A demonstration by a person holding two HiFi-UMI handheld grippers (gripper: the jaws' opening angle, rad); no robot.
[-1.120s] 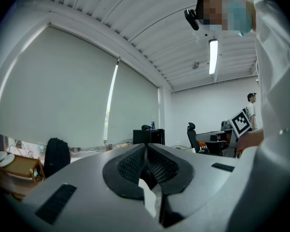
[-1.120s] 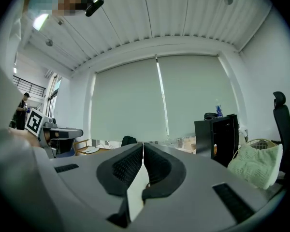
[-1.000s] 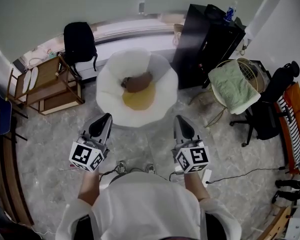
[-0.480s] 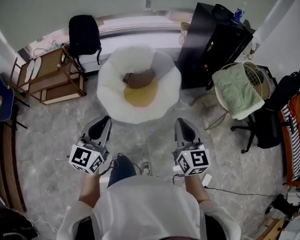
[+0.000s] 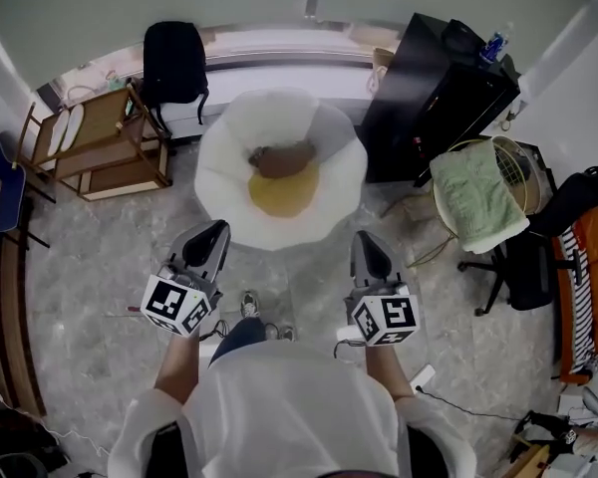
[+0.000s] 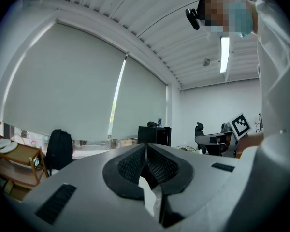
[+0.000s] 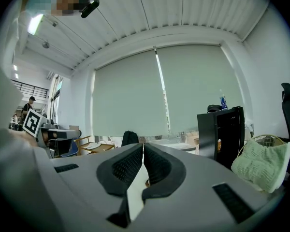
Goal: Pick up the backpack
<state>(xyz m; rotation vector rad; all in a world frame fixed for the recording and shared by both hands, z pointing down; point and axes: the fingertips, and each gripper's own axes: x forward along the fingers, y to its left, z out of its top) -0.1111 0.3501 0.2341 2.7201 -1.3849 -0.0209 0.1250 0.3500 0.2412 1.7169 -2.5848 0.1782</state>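
Note:
A black backpack [image 5: 173, 62] leans upright against the low ledge under the window at the far left; it also shows in the left gripper view as the backpack [image 6: 58, 150] and in the right gripper view as the backpack [image 7: 130, 138]. My left gripper [image 5: 217, 229] is shut and empty, held level over the floor well short of the bag. My right gripper [image 5: 362, 239] is likewise shut with nothing in it, level beside the left one. Both point toward the window wall.
A big white round cushion seat [image 5: 279, 172] with a yellow centre lies straight ahead. A wooden shelf rack [image 5: 100, 152] stands beside the backpack. A black cabinet [image 5: 434, 98] is at the right, then a wire chair with a green towel [image 5: 475, 195] and an office chair [image 5: 553, 229].
Both grippers and the person have moved forward toward the window; the cushion and backpack sit a little nearer. Both jaws stay shut.

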